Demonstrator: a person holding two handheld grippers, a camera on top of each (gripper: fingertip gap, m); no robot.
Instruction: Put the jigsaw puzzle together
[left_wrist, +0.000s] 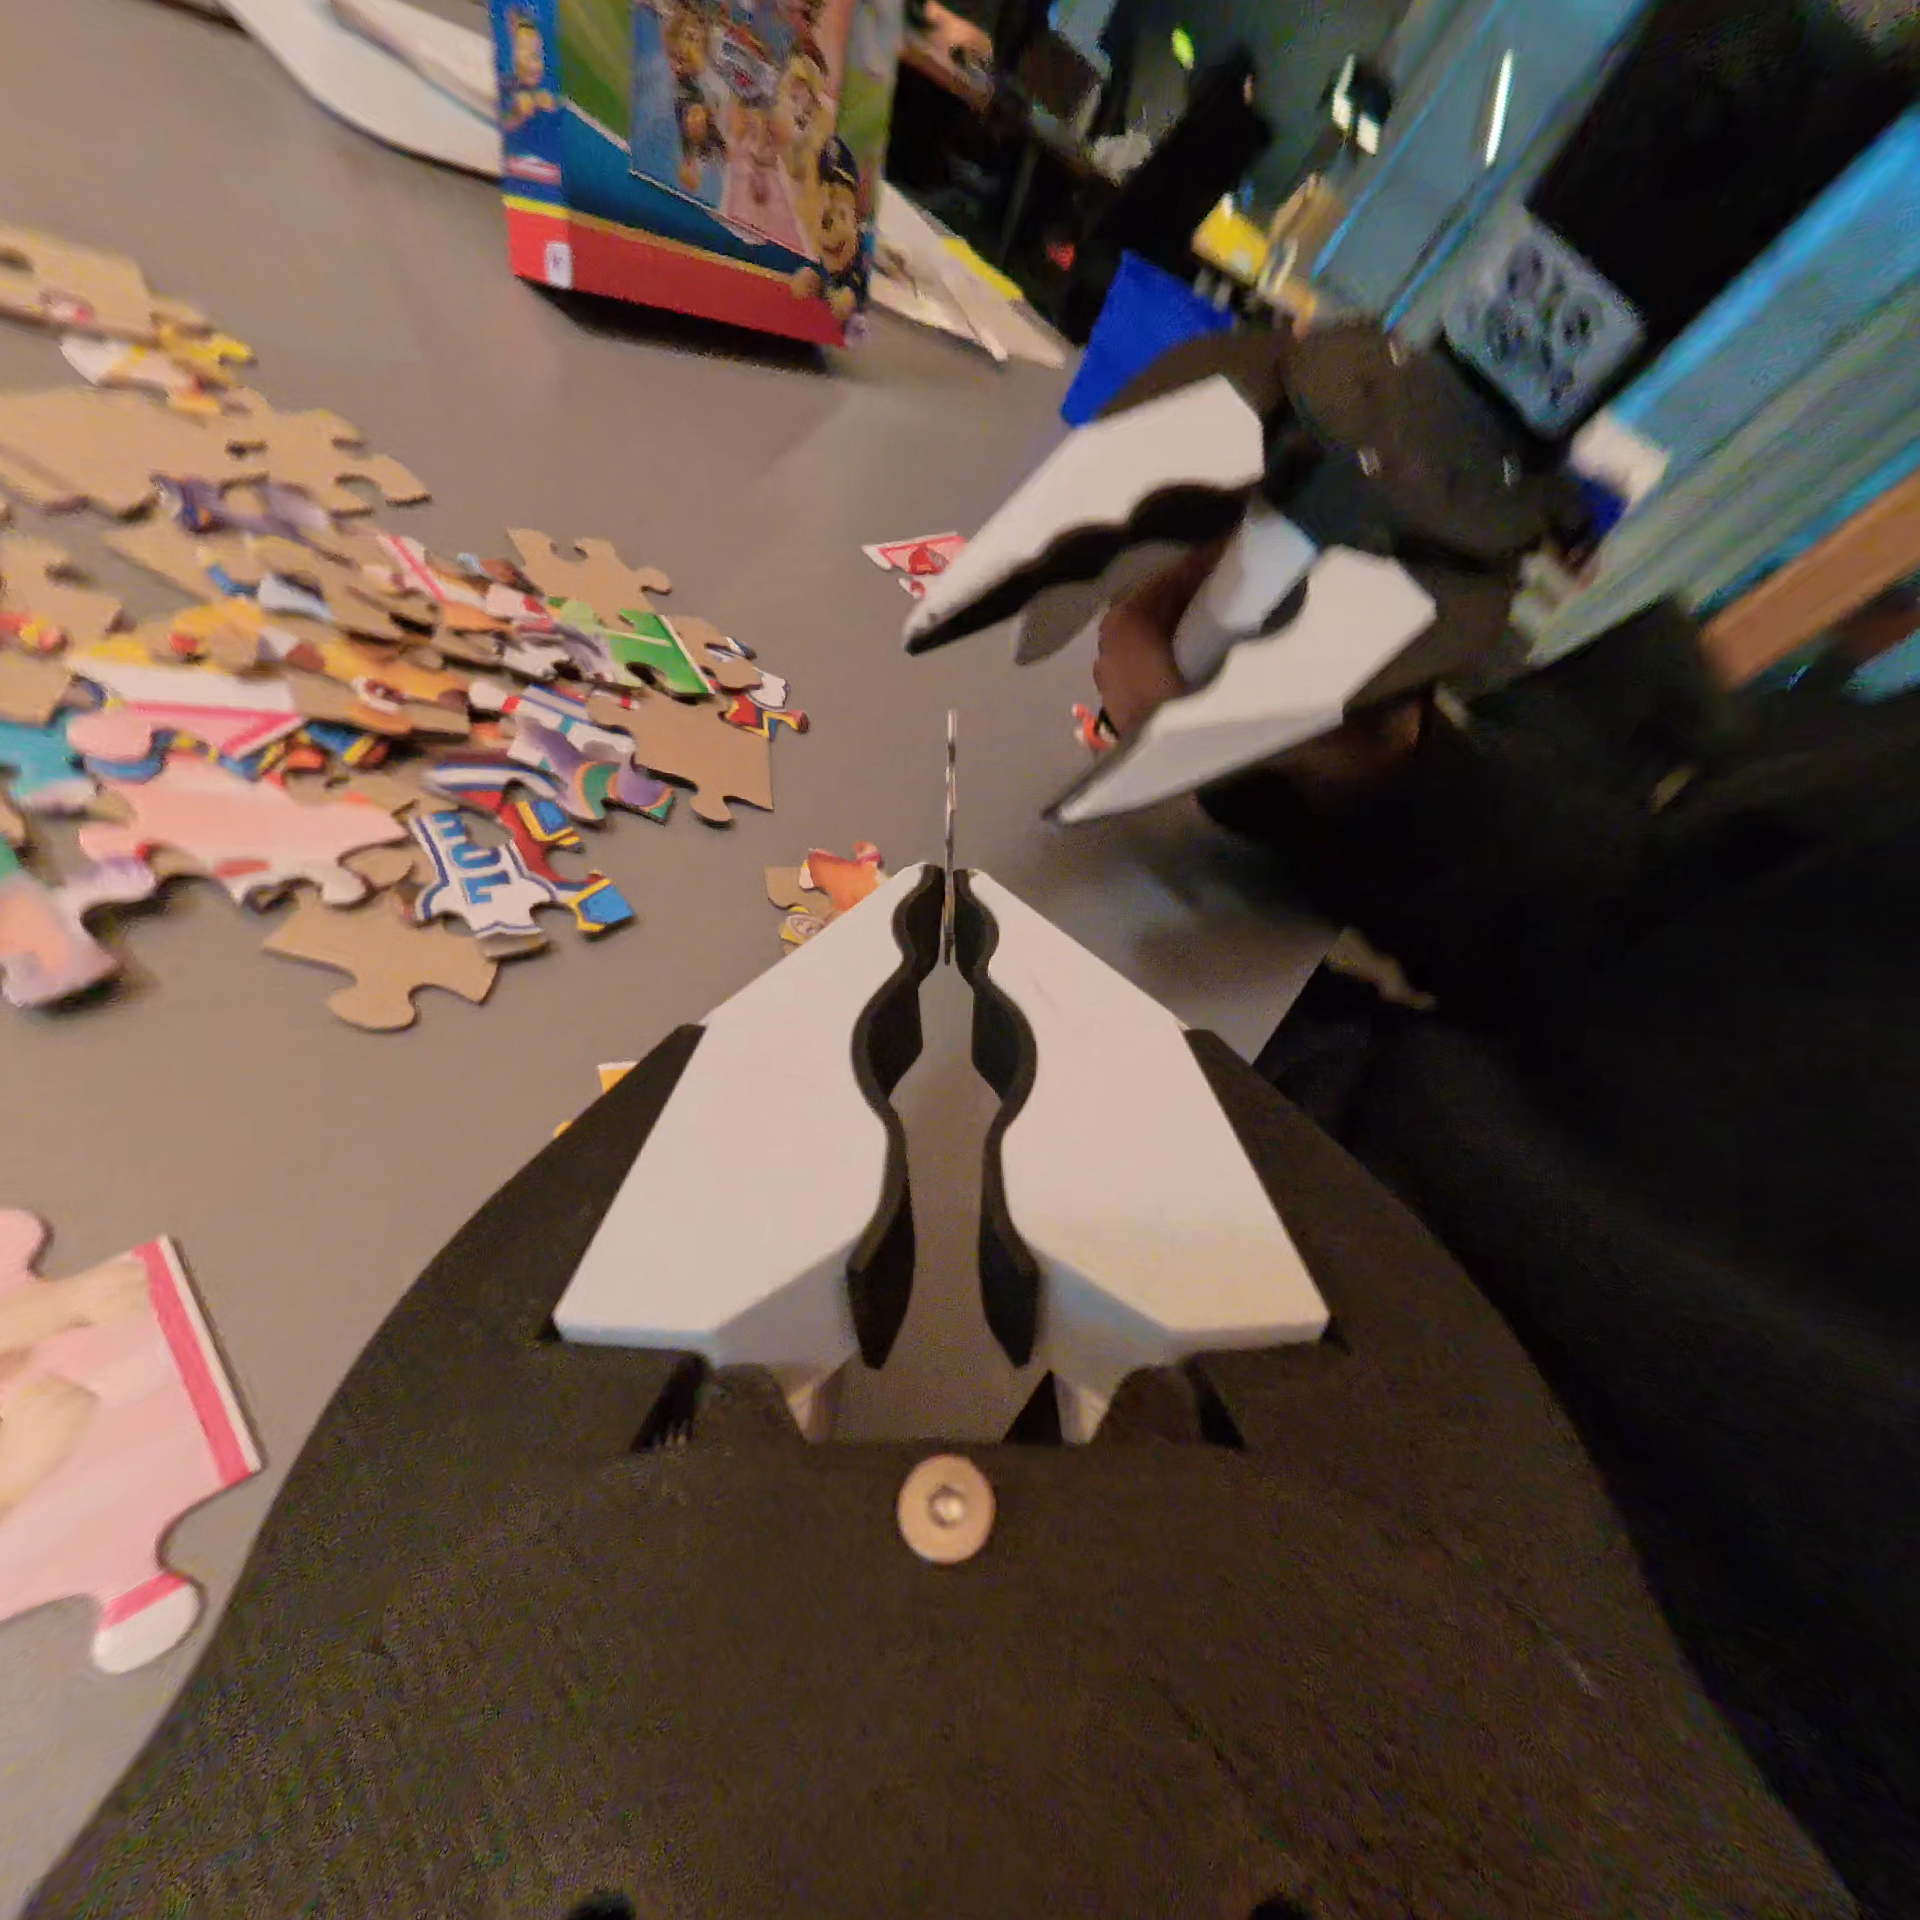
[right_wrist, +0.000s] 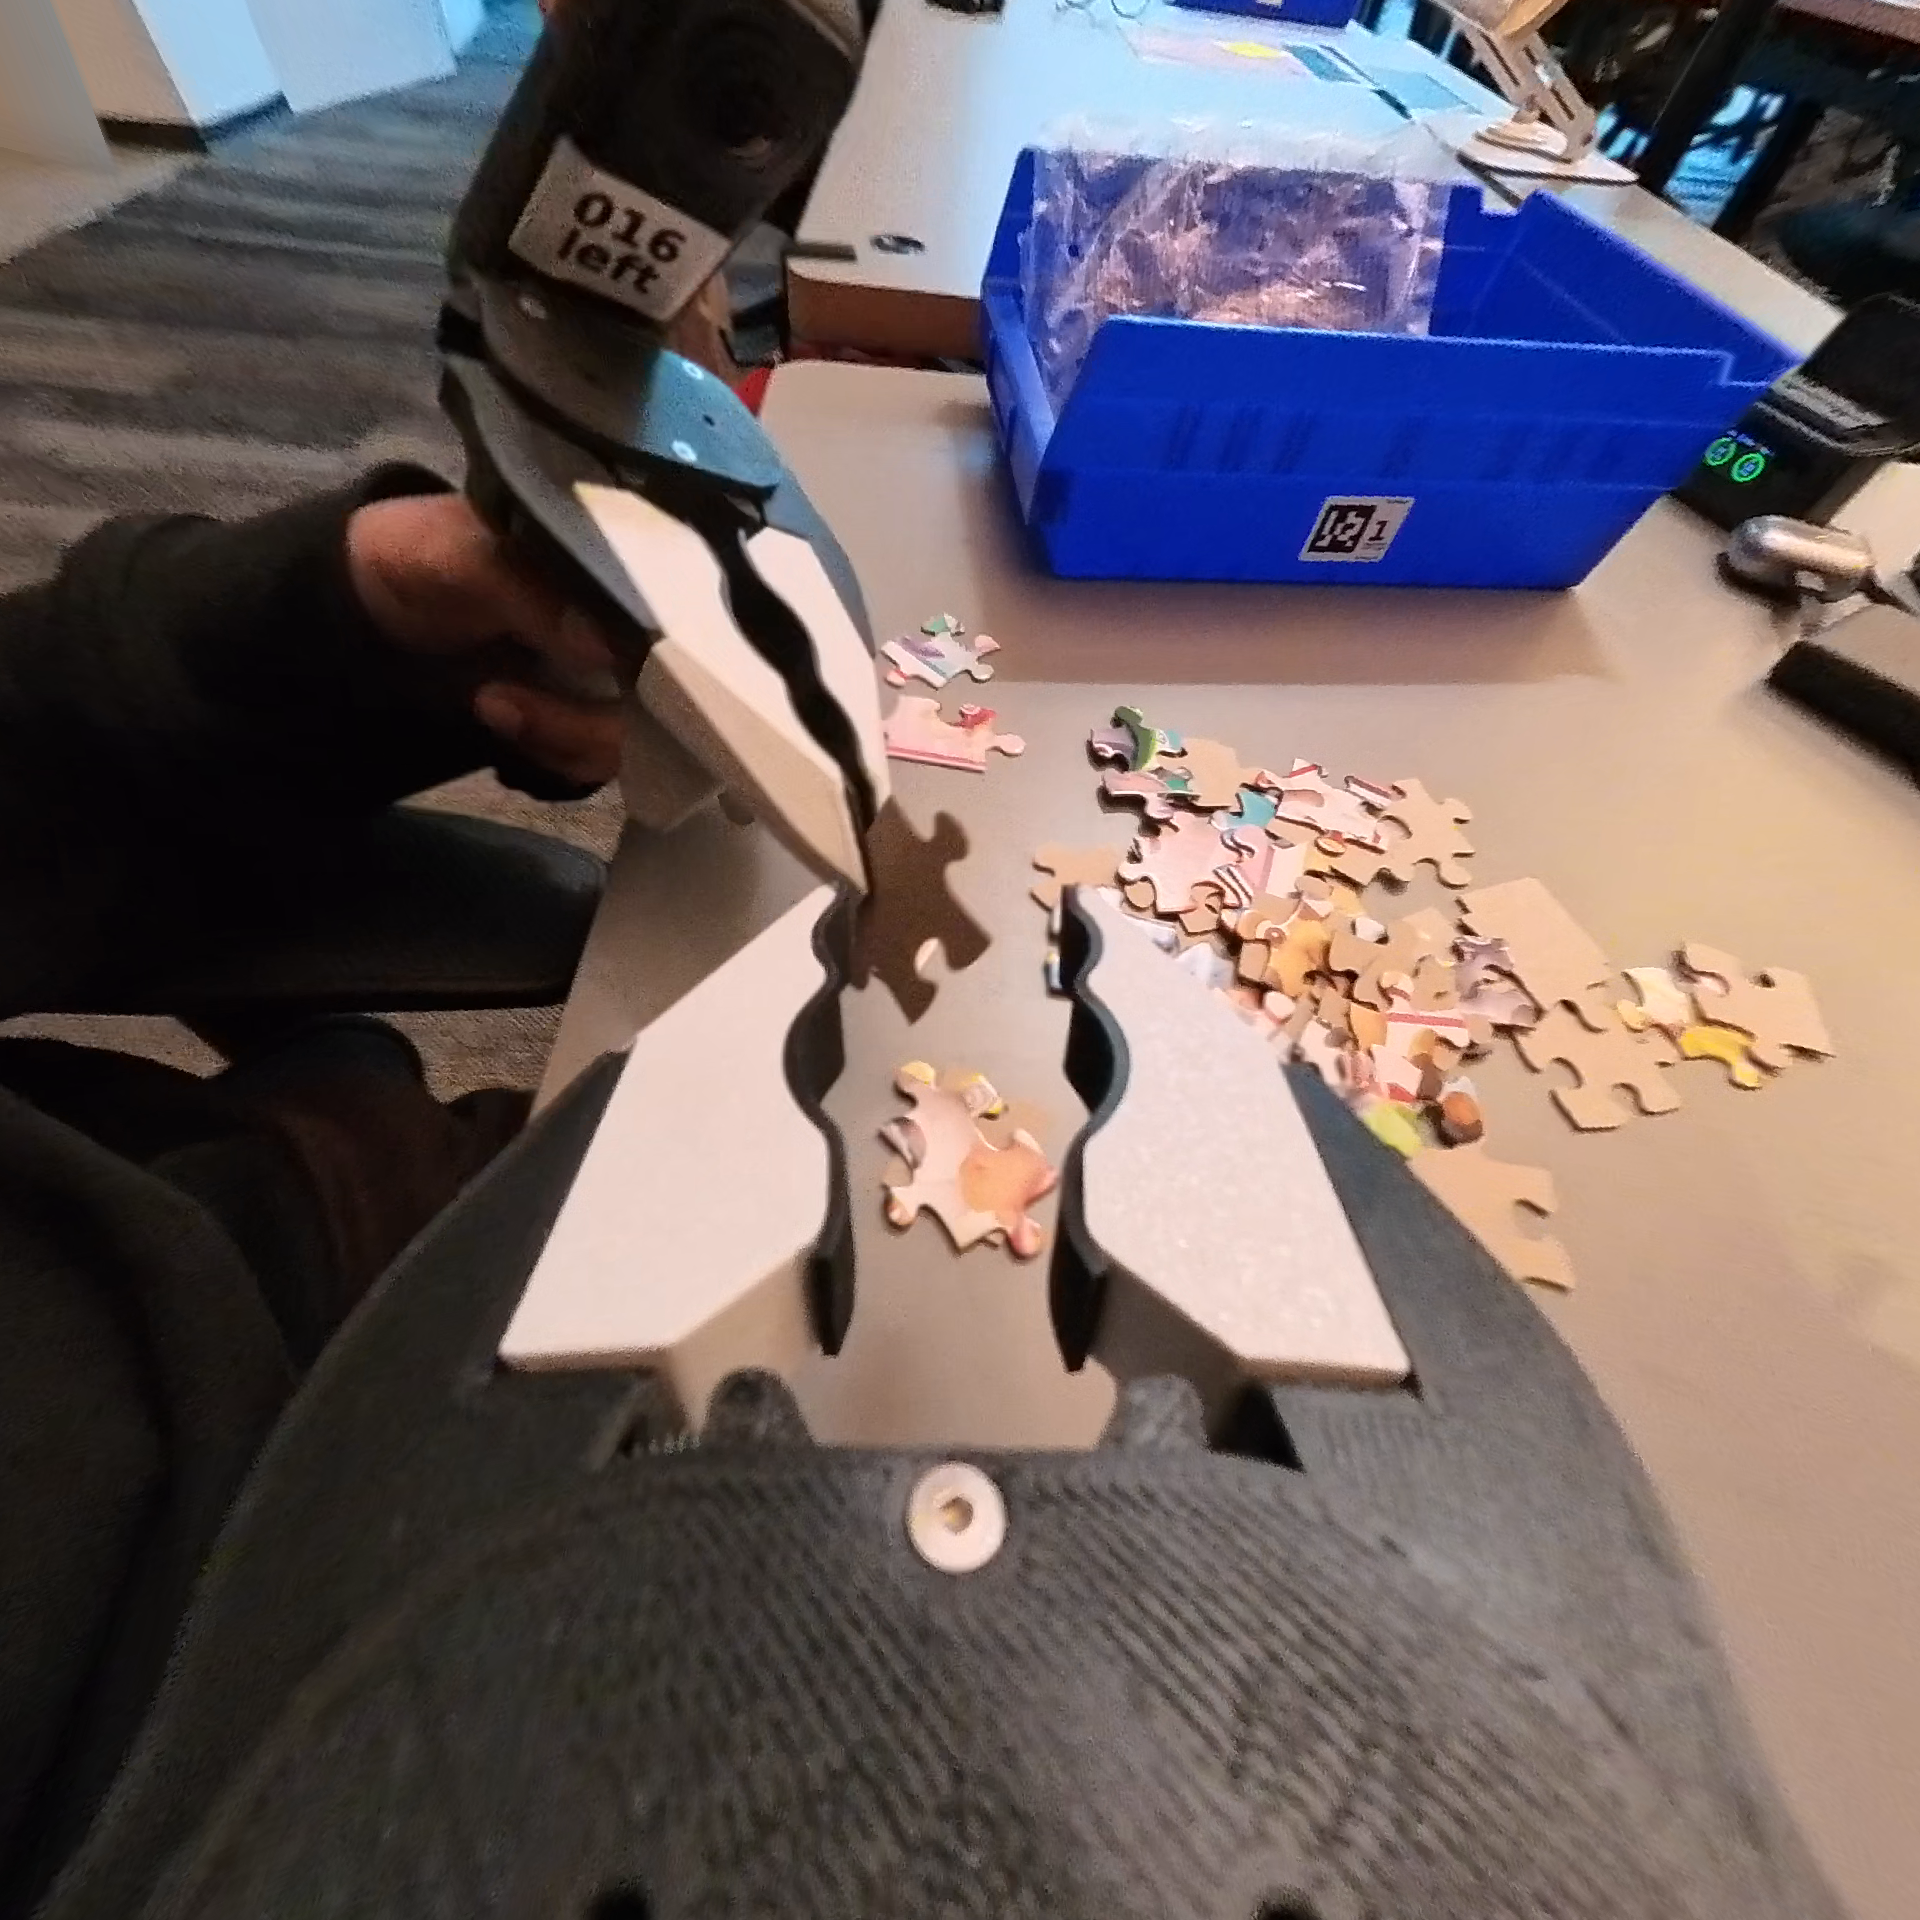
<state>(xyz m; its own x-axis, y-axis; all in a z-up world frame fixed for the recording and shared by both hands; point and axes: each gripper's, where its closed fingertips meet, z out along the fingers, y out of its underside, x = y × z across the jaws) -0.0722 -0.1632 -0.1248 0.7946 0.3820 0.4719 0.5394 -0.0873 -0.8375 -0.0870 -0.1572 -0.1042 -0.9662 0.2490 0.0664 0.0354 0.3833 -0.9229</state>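
Grey bench (right_wrist: 1351, 727) strewn with loose cardboard jigsaw pieces (right_wrist: 1351, 935).
Left gripper (left_wrist: 948, 883) clamped on brown-backed jigsaw piece (right_wrist: 914, 914), edge-up, presented between right gripper's (right_wrist: 951, 914) spread, empty fingers.

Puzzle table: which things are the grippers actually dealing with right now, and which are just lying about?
In hand:
- left gripper, shut on a puzzle piece held on edge
- right gripper, open, beside that piece

Lying about:
- pile of loose pieces
- puzzle box
- blue bin
- single piece on the table
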